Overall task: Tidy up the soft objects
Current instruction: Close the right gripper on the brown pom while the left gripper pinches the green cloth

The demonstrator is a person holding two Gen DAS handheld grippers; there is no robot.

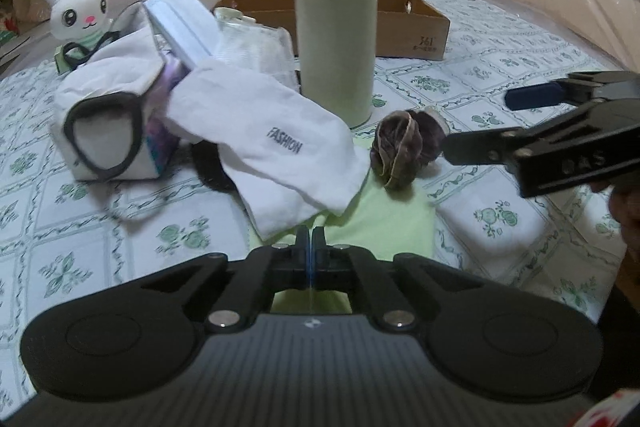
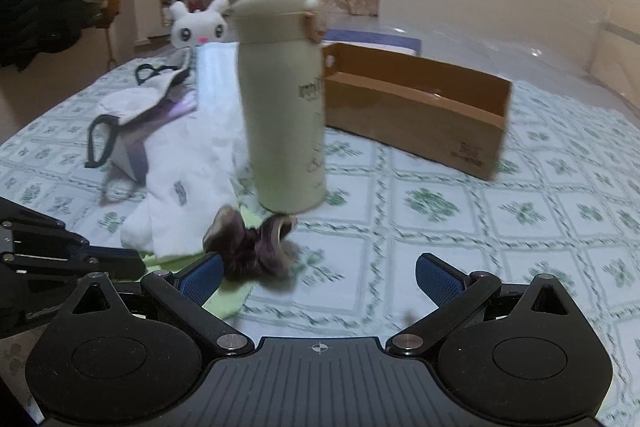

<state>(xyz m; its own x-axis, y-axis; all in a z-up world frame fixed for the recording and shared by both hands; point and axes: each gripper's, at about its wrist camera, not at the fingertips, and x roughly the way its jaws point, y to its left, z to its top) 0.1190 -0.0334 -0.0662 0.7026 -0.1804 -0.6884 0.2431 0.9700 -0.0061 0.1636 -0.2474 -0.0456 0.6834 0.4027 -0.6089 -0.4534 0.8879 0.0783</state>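
Cloth (image 1: pixel 384 223) is pinched in your closed left tool (image 1: pixel 310 233); lifting could drag the sock (image 1: pixel 276 155) and topple the bottle (image 1: pixel 336 23). Your right tool (image 2: pixel 318 273) gapes empty by the scrunchie (image 2: pixel 252 247).

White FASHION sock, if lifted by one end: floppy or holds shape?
Likely floppy: the white sock already drapes limp over the green cloth. Probably light, thin knit. May drag the dark scrunchie beside it, though contact is unclear.

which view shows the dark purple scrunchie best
The left wrist view: the dark purple fabric scrunchie is sharp there, lying on the pale green cloth beside the tall cream flask. The right wrist view shows it closer but motion-blurred.
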